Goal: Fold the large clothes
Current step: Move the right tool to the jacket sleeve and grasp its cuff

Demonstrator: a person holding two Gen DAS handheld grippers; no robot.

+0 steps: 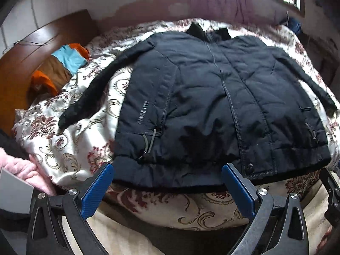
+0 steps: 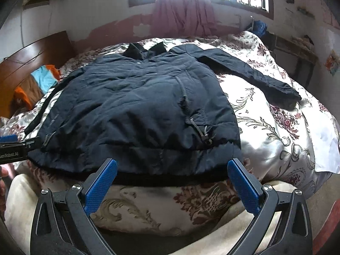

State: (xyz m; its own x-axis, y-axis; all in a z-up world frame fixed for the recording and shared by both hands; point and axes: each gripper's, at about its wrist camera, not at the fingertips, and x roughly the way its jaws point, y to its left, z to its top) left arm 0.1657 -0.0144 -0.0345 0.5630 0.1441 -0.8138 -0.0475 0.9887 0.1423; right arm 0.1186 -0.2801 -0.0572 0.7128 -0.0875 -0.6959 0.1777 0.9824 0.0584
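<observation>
Left wrist view shows the dark padded jacket [image 1: 212, 97] spread flat, front up, on the floral bedspread [image 1: 70, 148], hem toward the camera, with the left hand-held gripper [image 1: 167, 182] spread wide and empty just short of that hem. It looks soft, bulky and slightly slick, so I judge it will slump and slide; the thicker hem band or sleeve cuffs seem the surest holds. Only this view reads the lettering near the 9 o'clock pocket. Right wrist view alone shows the sleeve [image 2: 255, 76] stretched toward 2 o'clock, and the right hand-held gripper [image 2: 172, 180], likewise wide apart and holding nothing.
</observation>
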